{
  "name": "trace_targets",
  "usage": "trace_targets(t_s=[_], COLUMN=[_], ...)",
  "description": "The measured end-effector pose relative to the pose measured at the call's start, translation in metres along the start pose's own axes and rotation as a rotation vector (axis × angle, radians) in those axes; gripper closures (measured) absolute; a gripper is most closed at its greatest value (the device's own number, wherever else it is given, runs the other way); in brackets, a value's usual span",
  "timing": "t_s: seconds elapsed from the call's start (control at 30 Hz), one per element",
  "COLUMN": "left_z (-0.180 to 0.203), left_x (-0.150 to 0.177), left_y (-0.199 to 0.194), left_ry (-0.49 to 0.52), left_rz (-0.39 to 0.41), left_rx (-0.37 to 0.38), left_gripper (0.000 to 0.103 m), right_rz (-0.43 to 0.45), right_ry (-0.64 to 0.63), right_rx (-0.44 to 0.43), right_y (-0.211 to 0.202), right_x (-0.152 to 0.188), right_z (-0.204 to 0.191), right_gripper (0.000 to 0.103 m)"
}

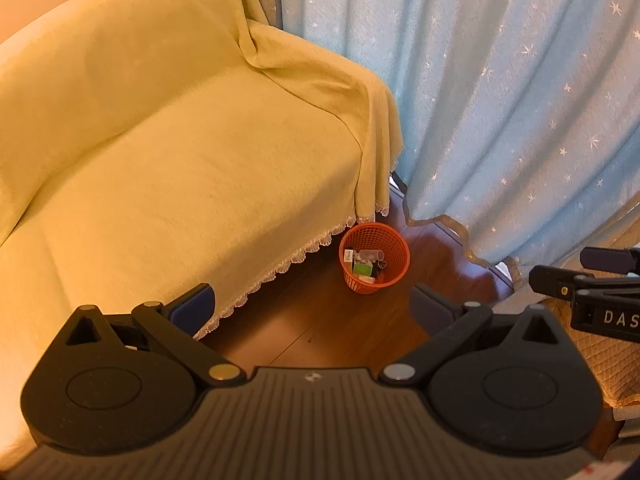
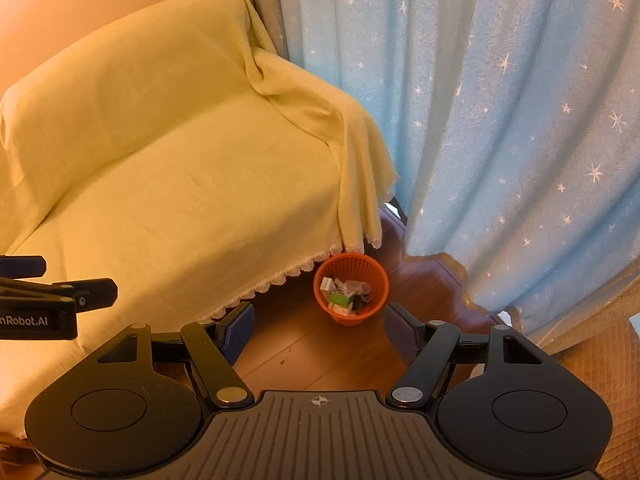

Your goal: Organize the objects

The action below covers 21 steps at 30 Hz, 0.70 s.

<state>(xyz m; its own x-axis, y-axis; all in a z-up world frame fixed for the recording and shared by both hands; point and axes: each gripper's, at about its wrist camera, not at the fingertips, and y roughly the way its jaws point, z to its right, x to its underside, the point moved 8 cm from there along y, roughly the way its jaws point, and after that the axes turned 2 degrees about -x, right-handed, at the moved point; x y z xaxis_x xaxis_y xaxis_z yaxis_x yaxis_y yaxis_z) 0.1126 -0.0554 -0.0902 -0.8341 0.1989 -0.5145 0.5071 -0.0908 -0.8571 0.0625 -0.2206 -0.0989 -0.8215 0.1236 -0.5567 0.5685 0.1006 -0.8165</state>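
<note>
Left wrist view: left gripper (image 1: pixel 312 306) at bottom of frame, jaws spread wide, nothing between them; blue pads (image 1: pixel 194 308) visible. Orange mesh basket (image 1: pixel 394 264) sits on wood floor (image 1: pixel 320 332), center frame, just past gripper tips, near the lace hem of yellow sofa cover (image 1: pixel 180 152). Inside basket: green box (image 1: pixel 362 269), small white box (image 1: pixel 349 256), clear tube-like item (image 1: pixel 372 255), other bits too small to tell. Blue star curtain (image 1: pixel 500 100) fills upper right. Other gripper pokes in at right edge, lettering "DAS" on it.

Right wrist view: right gripper (image 2: pixel 320 328) at bottom, jaws apart, empty. Same basket (image 2: pixel 378 286) center frame, slightly lower, on floor (image 2: pixel 340 356) btwn sofa-cover (image 2: pixel 180 168) hem and curtain (image 2: pixel 520 120) edge. Contents: green box (image 2: pixel 340 300), white box (image 2: pixel 326 284), clear plastic piece (image 2: pixel 356 286); rest unclear. Left gripper enters at left edge, mid-height, label reads "nRobot.AI". Quilted tan fabric (image 2: pixel 600 360) at lower right.
</note>
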Motion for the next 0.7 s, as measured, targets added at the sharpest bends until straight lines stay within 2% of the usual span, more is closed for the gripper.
trace_targets(t_s=[0.7], left_z=[-0.0078], left_x=[0.0044], left_y=[0.0011], left_ry=[-0.032], left_rz=[-0.006], left_rx=[-0.008], left_gripper=[0.001], right_rz=[-0.008], right_ry=[-0.015], right_rx=[-0.005], right_y=[0.0038], right_x=[0.0011], right_z=[-0.0048], right_gripper=[0.034])
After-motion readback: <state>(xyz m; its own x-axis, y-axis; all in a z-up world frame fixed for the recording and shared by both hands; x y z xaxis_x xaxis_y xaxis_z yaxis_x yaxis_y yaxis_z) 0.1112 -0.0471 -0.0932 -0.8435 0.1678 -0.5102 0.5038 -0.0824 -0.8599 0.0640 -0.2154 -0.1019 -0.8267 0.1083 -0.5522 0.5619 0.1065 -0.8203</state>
